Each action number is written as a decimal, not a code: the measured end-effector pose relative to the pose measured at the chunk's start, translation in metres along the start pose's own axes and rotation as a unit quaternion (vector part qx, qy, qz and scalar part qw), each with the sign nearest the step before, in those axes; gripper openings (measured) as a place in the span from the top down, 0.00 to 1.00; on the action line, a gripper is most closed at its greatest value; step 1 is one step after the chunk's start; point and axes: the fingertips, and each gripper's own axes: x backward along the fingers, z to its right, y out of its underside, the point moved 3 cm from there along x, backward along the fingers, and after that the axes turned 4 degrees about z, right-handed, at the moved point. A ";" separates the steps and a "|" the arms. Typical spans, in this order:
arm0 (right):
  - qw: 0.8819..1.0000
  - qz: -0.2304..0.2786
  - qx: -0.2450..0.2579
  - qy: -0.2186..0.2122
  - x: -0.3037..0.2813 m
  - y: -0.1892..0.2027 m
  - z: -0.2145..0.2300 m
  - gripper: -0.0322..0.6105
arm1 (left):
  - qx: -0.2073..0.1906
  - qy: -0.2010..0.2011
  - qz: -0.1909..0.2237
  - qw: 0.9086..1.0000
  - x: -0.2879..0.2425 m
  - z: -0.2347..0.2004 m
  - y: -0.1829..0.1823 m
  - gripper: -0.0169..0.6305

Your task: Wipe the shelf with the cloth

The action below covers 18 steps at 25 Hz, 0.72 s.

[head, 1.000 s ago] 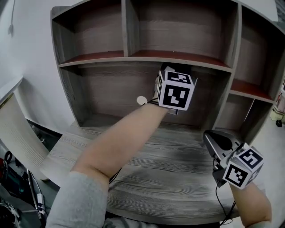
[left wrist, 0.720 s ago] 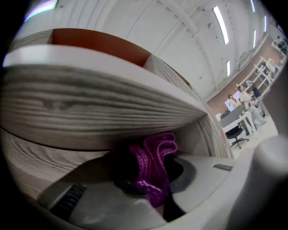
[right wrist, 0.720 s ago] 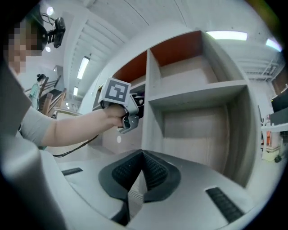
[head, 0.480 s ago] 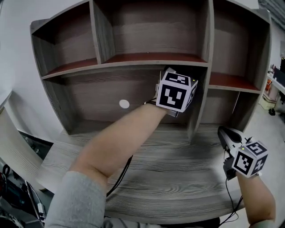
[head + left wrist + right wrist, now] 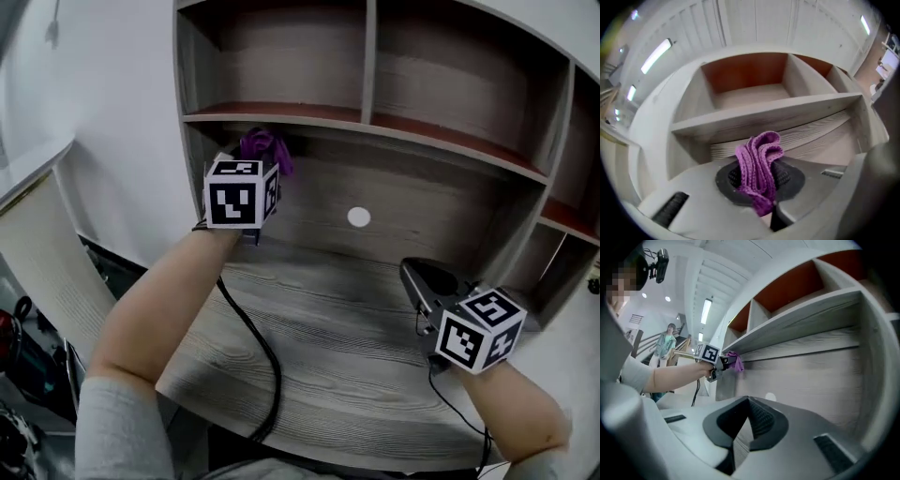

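Observation:
A purple knitted cloth (image 5: 759, 168) is pinched between the jaws of my left gripper (image 5: 761, 185), which is shut on it. In the head view the cloth (image 5: 264, 148) sticks up above the left marker cube (image 5: 241, 192), just under the front edge of the grey wooden shelf board (image 5: 375, 127) at its left end. The right gripper view shows the cloth (image 5: 737, 361) below that same board (image 5: 797, 324). My right gripper (image 5: 743, 425) is shut and empty, held low over the desk top (image 5: 319, 347); its body (image 5: 436, 286) sits at the head view's right.
The shelf unit has upper compartments with reddish floors (image 5: 281, 110) split by upright dividers (image 5: 369, 52). A white round cap (image 5: 358, 217) is set in the back panel. A black cable (image 5: 253, 337) hangs from my left arm. A person (image 5: 663, 348) stands far off in the room.
My left gripper has swung from the shelf's middle-right to its left end, and the purple cloth now shows above the cube. The head view has turned left. My right gripper stayed low.

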 end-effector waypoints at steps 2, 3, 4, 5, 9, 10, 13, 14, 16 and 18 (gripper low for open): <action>1.000 0.003 -0.009 -0.029 -0.039 0.002 -0.036 0.92 | 0.000 -0.035 -0.015 0.999 0.011 -0.045 0.007 0.87; 0.999 0.003 -0.012 -0.042 -0.057 0.004 -0.054 0.92 | -0.001 -0.049 -0.023 0.999 0.015 -0.062 0.010 0.87; 0.998 0.002 -0.011 -0.055 -0.074 0.006 -0.073 0.92 | -0.003 -0.059 -0.028 0.998 0.018 -0.076 0.012 0.87; 0.998 -0.002 -0.009 -0.068 -0.091 0.007 -0.091 0.92 | -0.003 -0.067 -0.028 0.997 0.020 -0.086 0.012 0.87; 0.993 -0.014 -0.008 -0.117 -0.136 0.011 -0.148 0.92 | 0.005 -0.071 0.003 0.997 0.023 -0.101 -0.004 0.87; 0.992 -0.014 -0.010 -0.125 -0.141 0.011 -0.156 0.92 | 0.011 -0.073 0.010 0.997 0.020 -0.101 -0.009 0.87; 0.991 -0.015 -0.012 -0.132 -0.142 0.008 -0.164 0.92 | 0.023 -0.079 0.008 0.997 0.009 -0.099 -0.018 0.88; 0.991 -0.015 -0.011 -0.130 -0.137 0.007 -0.161 0.92 | 0.019 -0.076 0.002 0.997 0.007 -0.095 -0.019 0.88; 0.993 -0.013 -0.010 -0.119 -0.122 0.006 -0.146 0.92 | 0.006 -0.060 -0.002 0.998 0.005 -0.075 -0.021 0.88; 0.995 -0.011 -0.011 -0.097 -0.102 0.004 -0.118 0.92 | 0.002 -0.033 0.005 0.999 0.004 -0.040 -0.028 0.88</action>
